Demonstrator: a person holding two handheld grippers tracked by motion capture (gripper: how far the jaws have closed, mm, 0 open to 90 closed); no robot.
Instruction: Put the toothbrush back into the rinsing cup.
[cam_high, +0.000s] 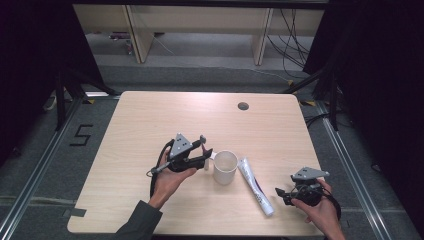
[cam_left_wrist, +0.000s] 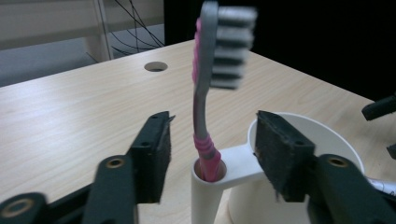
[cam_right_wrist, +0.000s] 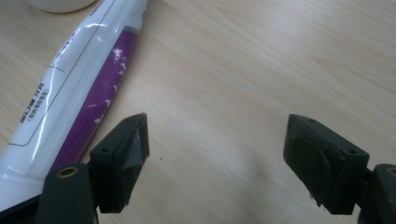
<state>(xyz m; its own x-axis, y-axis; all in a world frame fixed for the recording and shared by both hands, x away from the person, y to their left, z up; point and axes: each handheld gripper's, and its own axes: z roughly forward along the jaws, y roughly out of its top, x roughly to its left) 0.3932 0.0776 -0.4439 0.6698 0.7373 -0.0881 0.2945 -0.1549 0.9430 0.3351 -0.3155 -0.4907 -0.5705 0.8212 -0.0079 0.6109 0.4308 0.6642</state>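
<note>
High view: the left gripper (cam_high: 205, 150) hovers beside a white cup (cam_high: 225, 167) mid-table; a toothpaste tube (cam_high: 255, 186) lies right of it.

Left gripper view: jaws apart around a pink toothbrush (cam_left_wrist: 205, 116) standing in the cup's holder, apparently just released.

Right gripper view: the right gripper (cam_right_wrist: 217, 158), jaws apart and empty, sits beside the tube, likely the next grasp.

Toothbrush (cam_left_wrist: 205, 93) upright in cup (cam_high: 225, 166) side holder — tube (cam_high: 255, 186) just right, on table (cam_high: 150, 120).

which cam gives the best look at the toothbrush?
Left gripper view: the toothbrush stands upright in the cup's side holder, bristles and pink handle close up between open jaws. In the high view it is a small sliver beside the cup.
</note>
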